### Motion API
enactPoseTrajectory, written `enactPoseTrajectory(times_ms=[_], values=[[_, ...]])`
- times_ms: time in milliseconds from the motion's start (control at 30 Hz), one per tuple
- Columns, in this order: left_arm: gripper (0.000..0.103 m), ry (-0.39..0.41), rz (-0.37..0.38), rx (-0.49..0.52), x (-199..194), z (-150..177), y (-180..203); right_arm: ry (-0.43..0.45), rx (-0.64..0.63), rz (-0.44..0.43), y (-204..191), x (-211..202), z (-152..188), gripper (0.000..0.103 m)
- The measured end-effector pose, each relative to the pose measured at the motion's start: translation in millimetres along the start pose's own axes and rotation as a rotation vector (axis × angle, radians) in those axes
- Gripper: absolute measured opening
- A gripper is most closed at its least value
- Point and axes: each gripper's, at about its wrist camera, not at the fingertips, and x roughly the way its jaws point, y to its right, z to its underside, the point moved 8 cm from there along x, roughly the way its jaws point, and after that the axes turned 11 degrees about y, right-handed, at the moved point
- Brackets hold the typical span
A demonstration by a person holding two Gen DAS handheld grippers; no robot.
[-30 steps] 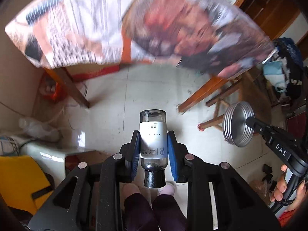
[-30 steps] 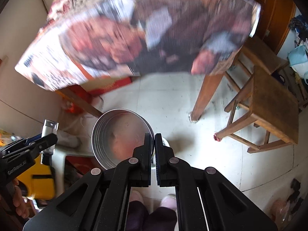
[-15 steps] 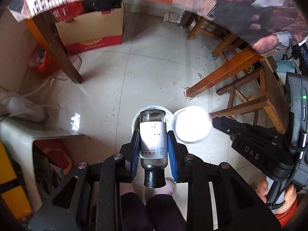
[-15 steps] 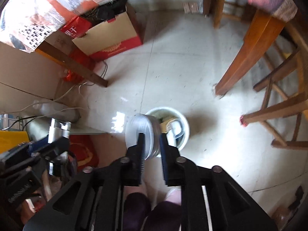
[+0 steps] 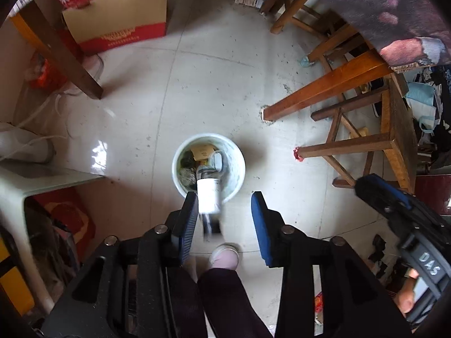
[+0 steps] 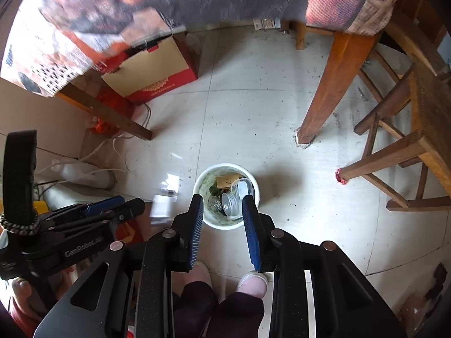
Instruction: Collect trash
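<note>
A white bin (image 5: 240,152) stands on the tiled floor with trash inside. My left gripper (image 5: 224,197) points down over it and its jaws are opening. A glass bottle with a white label (image 5: 208,194) hangs blurred between the fingers, free of the pads, its base over the bin's mouth. My right gripper (image 6: 222,198) is also above the bin (image 6: 201,180); its jaws are opening with nothing between them. A clear round plastic container (image 6: 231,203) lies inside the bin. In the right wrist view, the left gripper (image 6: 124,205) and the blurred bottle (image 6: 162,205) show at the left.
A red and tan cardboard box (image 5: 118,19) sits under the table at the back. Wooden table legs (image 5: 318,93) and a wooden stool (image 5: 394,129) stand to the right. A pale plastic stool (image 5: 33,177) and cables lie at the left. The person's legs and slippers (image 6: 251,281) are just below the bin.
Both grippers have come down from the table's height to just over the bin. The right one let go of the round container, now in the bin. The left jaws parted and the bottle is slipping down.
</note>
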Motion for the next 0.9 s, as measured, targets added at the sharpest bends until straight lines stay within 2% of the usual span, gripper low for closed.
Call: enactPoseTrajectory(times_ms=[167,400,567,767,833,900], values=[[0.038,0.043,-0.033,0.043,-51.3,-8.8,12.4,0.042,-0.012,-0.024,-15.1,-51.7,-18.3,0.026],[0.038,0.167,-0.038,0.068,-171.3,-28.8,41.9,0.137,-0.066,-0.056,-39.4,-151.4,-49.2,0.026],[0.038,0.306,-0.003,0.076,-275.2,-41.1,69.7,0.262,-0.122,-0.065,-63.1,-244.8,-72.5,0.026],[0.038,0.522,0.043,0.158,-413.3,-48.2,100.5,0.462,-0.155,-0.09,-90.2,-354.6,-91.6,0.026],[0.043,0.6,0.051,0.192,-454.9,-46.0,107.8,0.528,-0.164,-0.097,-102.7,-387.9,-94.5,0.026],[0.052,0.664,0.059,0.22,-489.0,-40.2,114.0,0.608,-0.176,-0.094,-116.5,-424.1,-93.4,0.026]])
